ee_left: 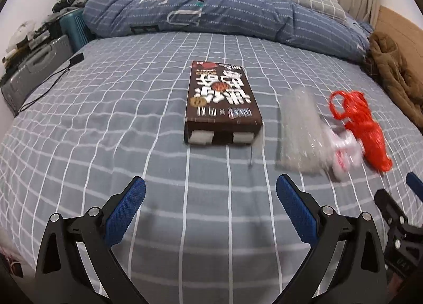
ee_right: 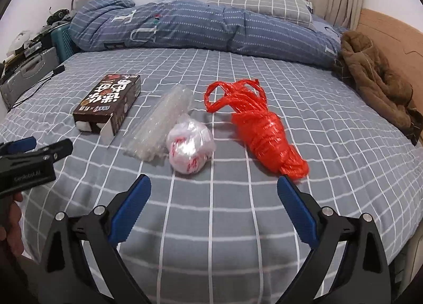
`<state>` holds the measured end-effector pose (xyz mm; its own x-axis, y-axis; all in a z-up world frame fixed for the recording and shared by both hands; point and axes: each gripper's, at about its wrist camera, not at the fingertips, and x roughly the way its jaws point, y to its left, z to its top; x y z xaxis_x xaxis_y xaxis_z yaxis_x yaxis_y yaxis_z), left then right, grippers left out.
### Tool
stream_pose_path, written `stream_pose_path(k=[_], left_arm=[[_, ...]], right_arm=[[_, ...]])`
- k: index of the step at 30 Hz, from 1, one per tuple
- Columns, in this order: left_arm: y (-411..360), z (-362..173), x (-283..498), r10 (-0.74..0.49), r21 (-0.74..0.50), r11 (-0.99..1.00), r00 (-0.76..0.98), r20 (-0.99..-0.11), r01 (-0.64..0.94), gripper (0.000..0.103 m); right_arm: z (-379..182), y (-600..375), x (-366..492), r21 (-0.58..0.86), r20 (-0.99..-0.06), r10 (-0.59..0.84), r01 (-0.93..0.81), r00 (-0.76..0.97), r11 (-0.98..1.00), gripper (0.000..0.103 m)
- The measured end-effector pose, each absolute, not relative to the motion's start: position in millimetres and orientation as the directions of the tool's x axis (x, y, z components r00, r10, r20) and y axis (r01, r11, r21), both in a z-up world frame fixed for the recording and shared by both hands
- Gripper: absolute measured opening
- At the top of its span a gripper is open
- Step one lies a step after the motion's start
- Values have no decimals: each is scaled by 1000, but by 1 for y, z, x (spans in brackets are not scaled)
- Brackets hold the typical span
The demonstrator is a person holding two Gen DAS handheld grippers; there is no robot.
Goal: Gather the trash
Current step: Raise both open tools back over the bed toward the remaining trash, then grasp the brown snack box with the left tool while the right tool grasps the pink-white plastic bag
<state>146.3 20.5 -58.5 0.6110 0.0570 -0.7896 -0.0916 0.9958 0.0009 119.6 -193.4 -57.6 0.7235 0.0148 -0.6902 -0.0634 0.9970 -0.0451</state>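
Your left claw (ee_left: pixel 210 198) hangs wide open over the checked bedsheet (ee_left: pixel 105 124), gripping nothing. Straight ahead of it lies the brown box (ee_left: pixel 223 103), its near end flap open. Ahead and to the right sit the bubble wrap (ee_left: pixel 298 129), a crumpled white bag (ee_left: pixel 343 150) and the red bag (ee_left: pixel 364 129), side by side. Your right claw (ee_right: pixel 214 195) is also spread wide and empty; the white bag (ee_right: pixel 190 145) lies just ahead of it, and the red bag (ee_right: pixel 267 132) nearly reaches its right finger (ee_right: pixel 296 208).
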Motion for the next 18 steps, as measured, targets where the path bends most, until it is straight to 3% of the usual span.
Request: stream_pose_path(k=[7, 18], left_arm=[[23, -63, 193, 35, -39, 993, 604, -796, -109, 97], [15, -83, 242, 44, -22, 994, 564, -824, -111, 97]], right_arm=[[-66, -193, 155, -40, -700, 21, -69, 713, 997, 92], [-83, -188, 195, -21, -730, 54, -102, 681, 995, 83]])
